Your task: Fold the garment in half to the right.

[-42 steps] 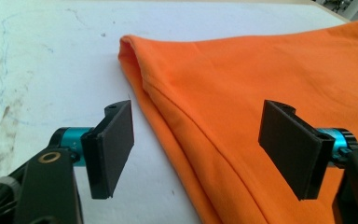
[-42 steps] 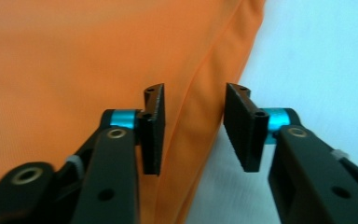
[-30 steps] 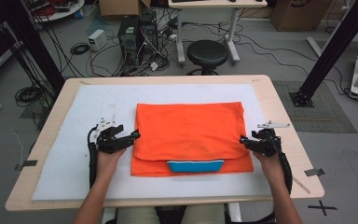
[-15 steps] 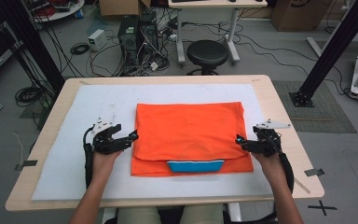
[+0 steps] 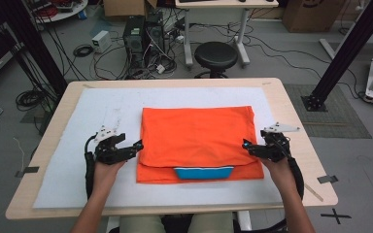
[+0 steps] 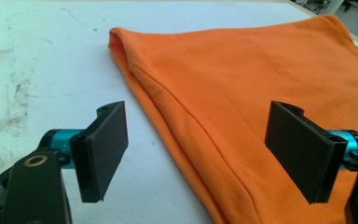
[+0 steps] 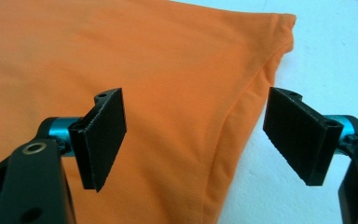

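On white mat [image 5: 77,170], folded orange garment [image 5: 196,136]

Left gripper [image 5: 137,145]: held in left hand [image 5: 106,170] at 8 o'clock, fingers [image 6: 103,149] wide apart, pointing to 3 o'clock. Right gripper [image 5: 245,145]: in right hand [image 5: 278,167] at 4 o'clock, fingers [image 7: 101,137] just opened, gripping nothing, pointing to 9 o'clock. Forearms enter from 6 o'clock.
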`<action>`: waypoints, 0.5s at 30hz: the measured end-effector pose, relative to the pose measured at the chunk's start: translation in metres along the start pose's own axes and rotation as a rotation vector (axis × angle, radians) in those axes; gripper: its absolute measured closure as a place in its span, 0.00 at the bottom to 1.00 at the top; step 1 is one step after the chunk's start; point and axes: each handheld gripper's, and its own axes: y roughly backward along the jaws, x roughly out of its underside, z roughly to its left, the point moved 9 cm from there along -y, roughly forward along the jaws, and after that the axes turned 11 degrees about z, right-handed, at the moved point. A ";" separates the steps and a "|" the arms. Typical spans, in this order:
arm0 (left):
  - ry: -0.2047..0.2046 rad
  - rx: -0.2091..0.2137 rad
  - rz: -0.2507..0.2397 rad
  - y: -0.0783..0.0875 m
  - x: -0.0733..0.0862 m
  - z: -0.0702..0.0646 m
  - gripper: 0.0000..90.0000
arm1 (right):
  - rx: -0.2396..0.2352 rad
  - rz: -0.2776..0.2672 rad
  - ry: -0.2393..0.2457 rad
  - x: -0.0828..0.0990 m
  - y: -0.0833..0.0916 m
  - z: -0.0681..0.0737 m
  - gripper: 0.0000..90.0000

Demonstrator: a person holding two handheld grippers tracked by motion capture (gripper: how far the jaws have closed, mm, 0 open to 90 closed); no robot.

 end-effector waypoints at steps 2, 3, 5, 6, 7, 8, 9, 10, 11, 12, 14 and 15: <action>0.006 0.010 0.010 0.001 0.002 -0.004 0.24 | -0.004 0.006 0.003 -0.001 -0.002 0.002 0.24; 0.006 0.011 0.017 0.002 0.004 -0.005 0.24 | -0.007 0.005 0.008 -0.002 -0.003 0.003 0.24; 0.002 -0.002 0.036 0.003 0.007 -0.007 0.24 | -0.012 0.008 0.012 -0.004 -0.005 0.006 0.24; 0.000 -0.012 0.043 0.003 0.008 -0.008 0.24 | -0.014 0.008 0.017 -0.005 -0.006 0.007 0.24; 0.000 -0.018 0.050 0.003 0.010 -0.009 0.24 | -0.021 0.012 0.021 -0.005 -0.006 0.010 0.24; 0.002 -0.022 0.058 0.003 0.012 -0.009 0.24 | -0.030 0.017 0.032 -0.006 -0.008 0.012 0.24; 0.006 -0.025 0.068 0.002 0.015 -0.010 0.24 | -0.031 0.020 0.036 -0.007 -0.009 0.013 0.24; 0.009 -0.025 0.079 0.001 0.017 -0.010 0.24 | -0.036 0.024 0.040 -0.008 -0.011 0.015 0.24; 0.016 -0.025 0.092 -0.001 0.020 -0.011 0.24 | -0.037 0.028 0.044 -0.009 -0.012 0.016 0.24; 0.023 -0.027 0.107 -0.003 0.022 -0.011 0.25 | -0.041 0.029 0.043 -0.010 -0.013 0.017 0.24; 0.035 -0.034 0.142 -0.007 0.027 -0.012 0.28 | -0.048 0.029 0.045 -0.012 -0.016 0.021 0.24; 0.039 -0.038 0.156 -0.009 0.030 -0.012 0.30 | -0.053 0.028 0.046 -0.013 -0.017 0.023 0.24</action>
